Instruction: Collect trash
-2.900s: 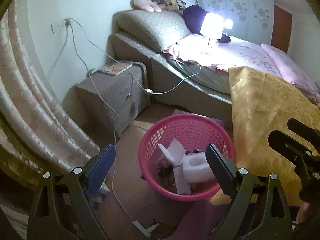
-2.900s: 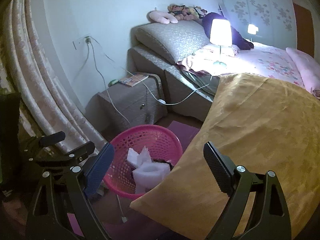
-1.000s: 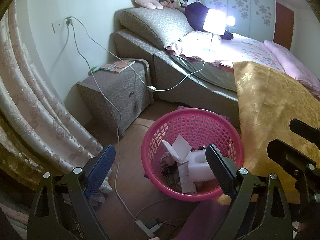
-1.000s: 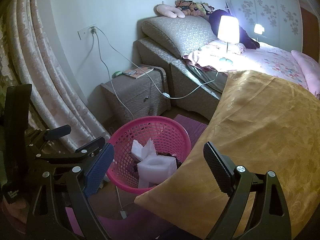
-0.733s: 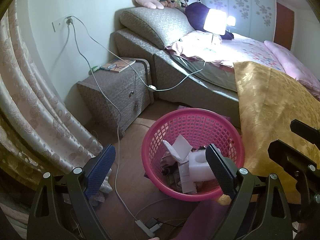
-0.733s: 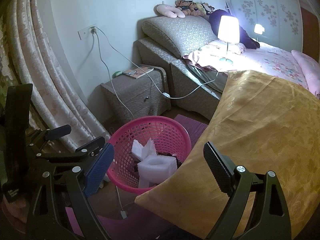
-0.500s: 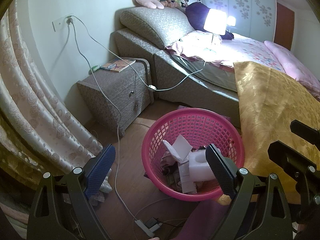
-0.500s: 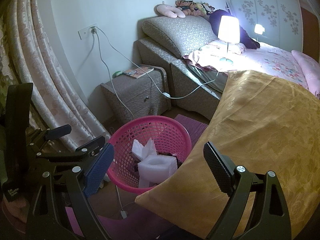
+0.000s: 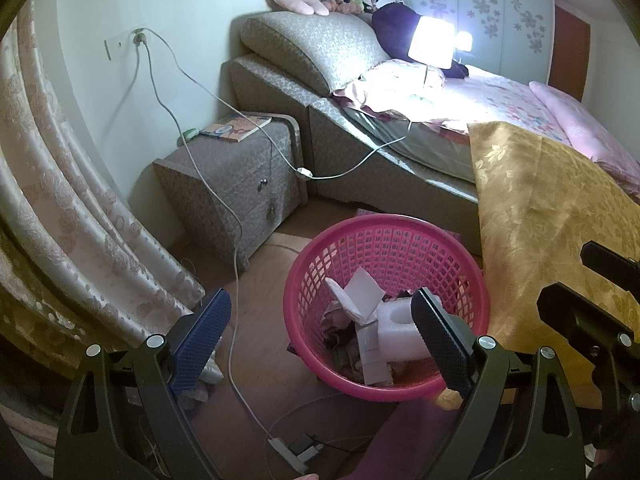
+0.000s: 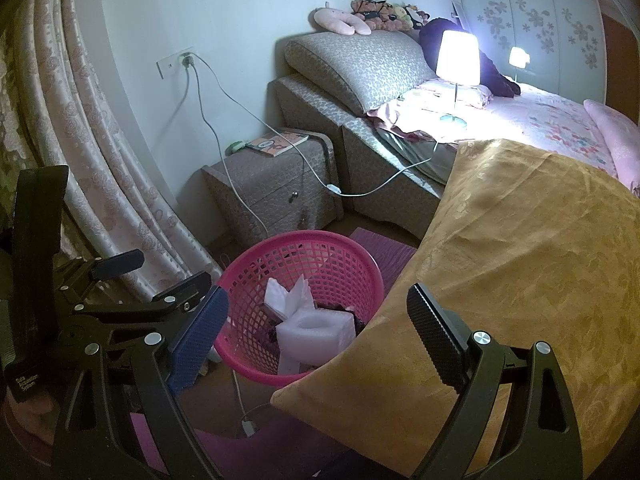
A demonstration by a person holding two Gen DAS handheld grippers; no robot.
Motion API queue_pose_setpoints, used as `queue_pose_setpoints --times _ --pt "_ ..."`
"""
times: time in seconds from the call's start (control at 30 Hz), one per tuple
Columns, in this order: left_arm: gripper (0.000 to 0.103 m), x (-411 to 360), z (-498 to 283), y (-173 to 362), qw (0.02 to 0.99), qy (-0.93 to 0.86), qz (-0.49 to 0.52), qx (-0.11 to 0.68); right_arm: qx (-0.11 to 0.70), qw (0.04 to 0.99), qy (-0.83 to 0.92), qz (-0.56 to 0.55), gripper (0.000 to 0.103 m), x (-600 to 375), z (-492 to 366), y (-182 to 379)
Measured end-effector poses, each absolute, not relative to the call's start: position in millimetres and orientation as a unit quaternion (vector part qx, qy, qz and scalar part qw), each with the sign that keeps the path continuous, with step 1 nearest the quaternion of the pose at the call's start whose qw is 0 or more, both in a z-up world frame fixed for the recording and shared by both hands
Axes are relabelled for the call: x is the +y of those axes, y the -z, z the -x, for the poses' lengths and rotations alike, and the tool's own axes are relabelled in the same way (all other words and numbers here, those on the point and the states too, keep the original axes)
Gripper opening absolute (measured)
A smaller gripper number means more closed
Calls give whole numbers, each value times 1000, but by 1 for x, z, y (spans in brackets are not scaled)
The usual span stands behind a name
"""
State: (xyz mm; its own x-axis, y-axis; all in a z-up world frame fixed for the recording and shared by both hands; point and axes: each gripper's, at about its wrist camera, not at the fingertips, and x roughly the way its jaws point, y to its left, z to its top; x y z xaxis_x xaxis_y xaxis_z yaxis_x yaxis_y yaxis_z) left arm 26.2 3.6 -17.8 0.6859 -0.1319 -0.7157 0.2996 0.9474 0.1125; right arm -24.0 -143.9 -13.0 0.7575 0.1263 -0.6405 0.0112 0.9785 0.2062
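A pink plastic basket (image 9: pixel 386 236) (image 10: pixel 304 240) stands on the wooden floor beside the bed. It holds trash: a white foam block (image 9: pixel 396 334) (image 10: pixel 316 334), folded white paper (image 9: pixel 358 290) (image 10: pixel 286 294) and darker scraps. My left gripper (image 9: pixel 320 338) hovers open above the basket's near-left side, nothing between its fingers. My right gripper (image 10: pixel 316 338) is open too, over the basket's near rim and the edge of a gold bedspread (image 10: pixel 520 260), and holds nothing. Each gripper's frame shows at the edge of the other's view.
A grey nightstand (image 9: pixel 236 176) with a book stands left of the bed (image 9: pixel 400 132). White cables (image 9: pixel 236 248) run from the wall socket across the floor to a power strip (image 9: pixel 296 450). Curtains (image 9: pixel 68 216) hang at left. A lit lamp (image 9: pixel 430 42) sits on the bed.
Nothing has visibly moved over the last second; since the oldest frames both views have shifted slightly, with the basket sitting a little differently in frame.
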Motion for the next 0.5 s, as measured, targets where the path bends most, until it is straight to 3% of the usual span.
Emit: queue_pose_setpoints --times 0.5 --pt "88 10 -24 20 906 130 -86 395 347 932 -31 -100 88 -144 24 13"
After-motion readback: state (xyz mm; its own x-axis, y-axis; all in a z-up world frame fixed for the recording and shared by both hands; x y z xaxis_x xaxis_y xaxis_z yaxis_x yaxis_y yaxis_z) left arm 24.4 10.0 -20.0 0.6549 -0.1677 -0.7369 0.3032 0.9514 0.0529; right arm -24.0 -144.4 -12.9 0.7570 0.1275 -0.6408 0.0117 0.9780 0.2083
